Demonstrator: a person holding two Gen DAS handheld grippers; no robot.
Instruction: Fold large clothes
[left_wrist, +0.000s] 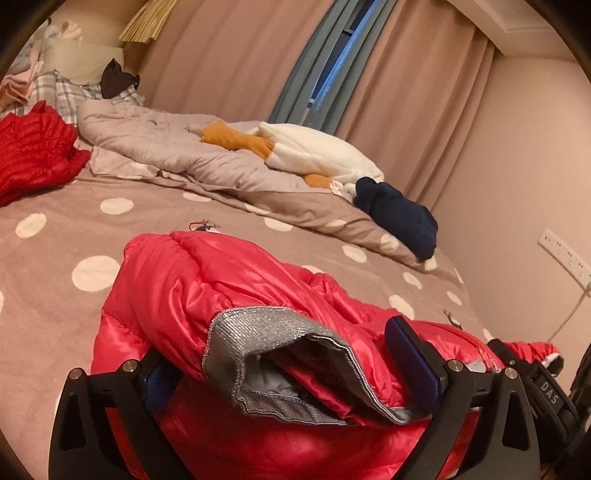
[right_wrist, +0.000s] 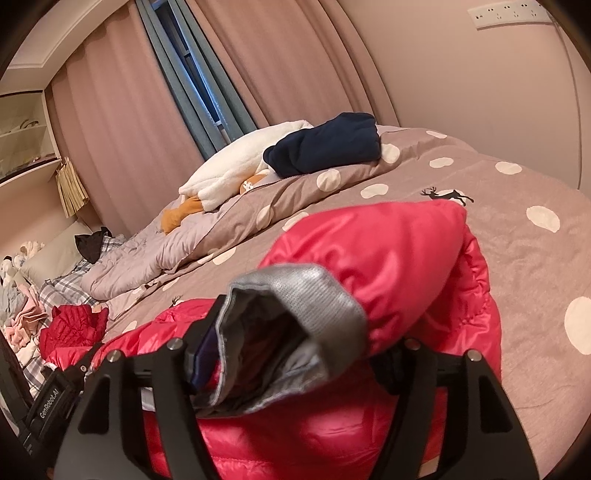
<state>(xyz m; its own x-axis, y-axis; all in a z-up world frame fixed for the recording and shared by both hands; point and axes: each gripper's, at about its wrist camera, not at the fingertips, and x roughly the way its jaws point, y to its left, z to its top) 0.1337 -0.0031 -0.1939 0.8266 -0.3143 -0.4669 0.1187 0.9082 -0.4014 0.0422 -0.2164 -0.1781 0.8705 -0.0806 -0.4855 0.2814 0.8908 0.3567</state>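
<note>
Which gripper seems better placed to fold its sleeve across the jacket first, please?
Probably the right gripper: its fingers look closed on a grey cuff. The left gripper stands wide around its cuff, not pinching it, so it would need to close first.

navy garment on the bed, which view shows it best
The right wrist view: the navy garment sits large and unobstructed on the folded duvet. The left wrist view shows it smaller, at the duvet's far right end.
</note>
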